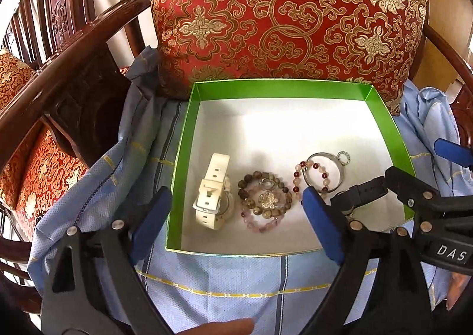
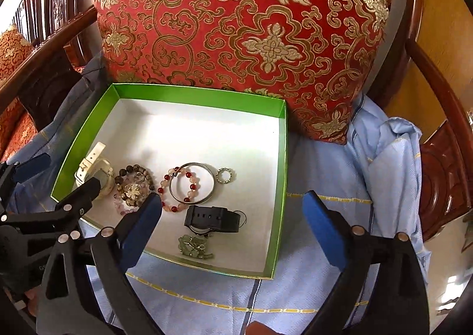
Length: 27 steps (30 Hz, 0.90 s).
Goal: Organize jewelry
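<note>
your right gripper (image 2: pixel 232 221), jaws spread and empty, hovers nearest the black watch (image 2: pixel 211 219), its strap lying crosswise in the green box (image 2: pixel 282 157).

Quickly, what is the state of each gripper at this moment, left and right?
Left gripper: open, holding nothing, above the green cardboard box.
Right gripper: open, holding nothing, above the same box.

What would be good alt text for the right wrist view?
A green-sided box on blue cloth holds a white watch, beaded bracelets, a silver bangle, a small ring, a black watch and a green charm. The right gripper hovers open above; a red cushion stands behind.
</note>
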{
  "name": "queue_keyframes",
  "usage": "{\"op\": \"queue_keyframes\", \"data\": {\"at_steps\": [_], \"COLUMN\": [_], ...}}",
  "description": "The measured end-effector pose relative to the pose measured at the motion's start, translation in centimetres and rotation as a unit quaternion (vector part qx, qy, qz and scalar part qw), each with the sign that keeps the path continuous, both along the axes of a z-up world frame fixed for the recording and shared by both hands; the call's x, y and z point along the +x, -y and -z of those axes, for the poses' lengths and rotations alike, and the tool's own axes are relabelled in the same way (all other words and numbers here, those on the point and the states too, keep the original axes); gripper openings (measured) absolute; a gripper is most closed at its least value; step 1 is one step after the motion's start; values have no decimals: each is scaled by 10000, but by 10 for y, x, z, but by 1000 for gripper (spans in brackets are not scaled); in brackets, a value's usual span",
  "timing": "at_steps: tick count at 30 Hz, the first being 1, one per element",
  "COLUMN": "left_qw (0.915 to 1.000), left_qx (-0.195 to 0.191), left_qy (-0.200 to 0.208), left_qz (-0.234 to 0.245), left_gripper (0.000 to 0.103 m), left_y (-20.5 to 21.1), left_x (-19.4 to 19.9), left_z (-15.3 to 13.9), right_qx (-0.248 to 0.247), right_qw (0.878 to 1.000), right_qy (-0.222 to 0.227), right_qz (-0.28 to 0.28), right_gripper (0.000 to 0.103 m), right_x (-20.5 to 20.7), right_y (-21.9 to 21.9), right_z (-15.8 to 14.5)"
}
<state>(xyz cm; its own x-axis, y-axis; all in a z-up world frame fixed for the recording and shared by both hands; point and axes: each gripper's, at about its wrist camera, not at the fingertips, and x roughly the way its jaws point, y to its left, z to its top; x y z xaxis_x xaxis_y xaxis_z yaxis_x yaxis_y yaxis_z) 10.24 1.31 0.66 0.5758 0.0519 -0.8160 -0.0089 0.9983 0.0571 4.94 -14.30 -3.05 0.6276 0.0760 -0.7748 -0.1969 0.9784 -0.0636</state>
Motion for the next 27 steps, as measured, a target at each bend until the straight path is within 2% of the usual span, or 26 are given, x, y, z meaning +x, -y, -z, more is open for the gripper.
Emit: {"op": "queue_keyframes", "data": {"at_steps": [27], "left_qw": [10000], "left_qx": [16], "left_qy": [-54], "left_qz": [-12], "left_gripper": [92], "left_y": [3], "left_x": [0], "left_z": [1], "right_qx": [-43], "right_qw": [10000], "right_qy": [-26], "right_qz": [3], "right_gripper": [94], "right_x": [-1], "right_y": [2], "right_z": [-1]}}
